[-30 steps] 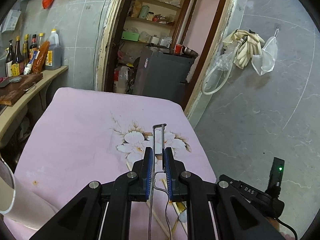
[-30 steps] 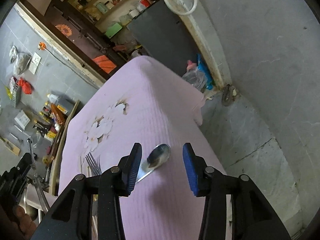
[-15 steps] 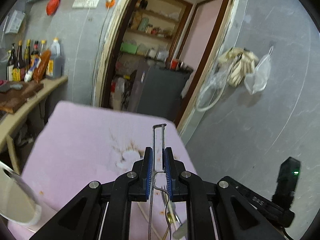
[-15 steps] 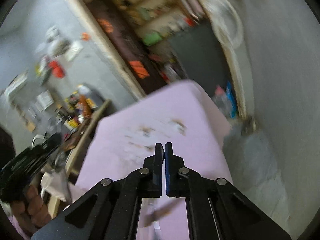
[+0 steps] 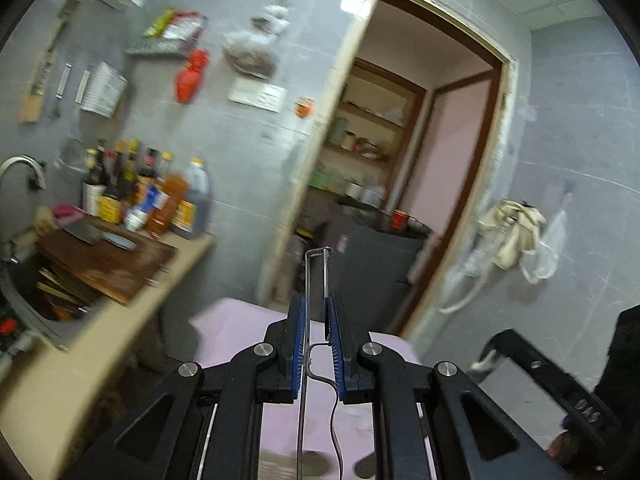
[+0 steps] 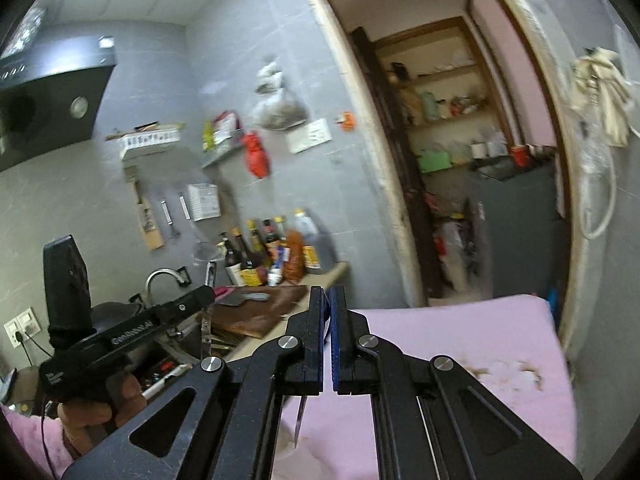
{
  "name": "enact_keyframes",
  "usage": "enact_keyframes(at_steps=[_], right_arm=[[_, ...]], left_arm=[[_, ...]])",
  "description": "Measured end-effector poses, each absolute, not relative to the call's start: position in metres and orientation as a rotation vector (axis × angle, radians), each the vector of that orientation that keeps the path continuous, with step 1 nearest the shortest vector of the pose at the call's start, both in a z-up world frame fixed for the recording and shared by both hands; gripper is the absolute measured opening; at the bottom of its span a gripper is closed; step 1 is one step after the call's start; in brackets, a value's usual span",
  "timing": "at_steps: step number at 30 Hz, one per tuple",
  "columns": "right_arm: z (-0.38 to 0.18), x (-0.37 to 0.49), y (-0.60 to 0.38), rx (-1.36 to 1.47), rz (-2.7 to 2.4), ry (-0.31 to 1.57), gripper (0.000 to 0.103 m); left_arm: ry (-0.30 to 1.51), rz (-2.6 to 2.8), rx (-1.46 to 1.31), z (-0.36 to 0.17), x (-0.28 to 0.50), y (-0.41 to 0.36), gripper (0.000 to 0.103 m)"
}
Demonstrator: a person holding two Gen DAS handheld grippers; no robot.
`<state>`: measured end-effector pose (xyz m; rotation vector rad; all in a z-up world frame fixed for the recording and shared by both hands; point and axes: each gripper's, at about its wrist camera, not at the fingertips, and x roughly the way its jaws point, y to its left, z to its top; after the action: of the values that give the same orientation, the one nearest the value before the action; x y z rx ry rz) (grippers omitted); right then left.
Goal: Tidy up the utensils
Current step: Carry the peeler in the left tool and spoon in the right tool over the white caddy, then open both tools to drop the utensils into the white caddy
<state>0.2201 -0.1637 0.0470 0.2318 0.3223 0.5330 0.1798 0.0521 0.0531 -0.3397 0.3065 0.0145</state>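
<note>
My left gripper point(image 5: 317, 304) is shut on a thin metal peeler-like utensil point(image 5: 316, 276), whose wire frame sticks up past the fingertips and trails back between the fingers. My right gripper point(image 6: 328, 300) is shut, and a slim metal spoon handle point(image 6: 299, 420) hangs below its fingers; the fingers hide the spoon's bowl. Both grippers are held high above the pink floral tablecloth point(image 6: 460, 332), pointing toward the wall and doorway. In the right wrist view the left gripper point(image 6: 120, 336) appears at the left, held in a hand.
A beige counter point(image 5: 132, 320) on the left carries sauce bottles point(image 5: 160, 196), a wooden cutting board point(image 5: 108, 256) and a sink tap point(image 6: 160, 278). An open doorway point(image 5: 400, 160) with shelves and a dark cabinet point(image 5: 372, 256) lies beyond the table. Grey tiled wall on the right.
The right gripper closed on the spoon and lifted it off the cloth, rolling upright. Both grippers rose, and the table dropped low in both views.
</note>
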Motion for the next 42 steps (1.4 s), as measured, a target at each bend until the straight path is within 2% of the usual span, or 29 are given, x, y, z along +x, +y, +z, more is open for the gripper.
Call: enact_keyframes(at_steps=[10, 18, 25, 29, 30, 34, 35, 36, 37, 38, 39, 42], right_arm=[[0.026, 0.198, -0.079, 0.037, 0.435, 0.380, 0.003], [0.002, 0.192, -0.056, -0.011, 0.393, 0.449, 0.003], [-0.007, 0.192, -0.059, 0.034, 0.408, 0.478, 0.004], [-0.003, 0.190, -0.063, 0.055, 0.420, 0.470, 0.004], [-0.003, 0.189, -0.067, 0.061, 0.420, 0.469, 0.004], [0.002, 0.187, -0.083, 0.078, 0.404, 0.461, 0.005], [0.003, 0.185, -0.090, 0.082, 0.396, 0.455, 0.007], [0.005, 0.183, -0.100, 0.085, 0.382, 0.445, 0.015], [0.008, 0.182, -0.105, 0.086, 0.375, 0.438, 0.029], [0.011, 0.180, -0.113, 0.091, 0.363, 0.427, 0.036], [0.013, 0.177, -0.124, 0.099, 0.351, 0.410, 0.040], [0.021, 0.172, -0.155, 0.091, 0.302, 0.377, 0.040]], left_arm=[[0.286, 0.086, -0.427, 0.003, 0.183, 0.145, 0.012], [0.298, 0.070, -0.414, -0.038, 0.178, 0.145, 0.012], [0.309, 0.043, -0.323, -0.043, 0.165, 0.134, 0.014], [0.336, 0.033, -0.313, -0.040, 0.156, 0.133, 0.041], [0.336, 0.037, -0.313, -0.039, 0.154, 0.132, 0.045], [0.347, 0.035, -0.295, -0.029, 0.149, 0.124, 0.051], [0.346, 0.034, -0.286, -0.024, 0.148, 0.118, 0.058], [0.343, 0.033, -0.281, -0.020, 0.147, 0.114, 0.065], [0.334, 0.030, -0.276, -0.014, 0.146, 0.106, 0.068], [0.329, 0.026, -0.272, -0.010, 0.145, 0.100, 0.072], [0.323, 0.021, -0.263, -0.005, 0.145, 0.091, 0.076], [0.314, 0.003, -0.241, 0.004, 0.146, 0.063, 0.087]])
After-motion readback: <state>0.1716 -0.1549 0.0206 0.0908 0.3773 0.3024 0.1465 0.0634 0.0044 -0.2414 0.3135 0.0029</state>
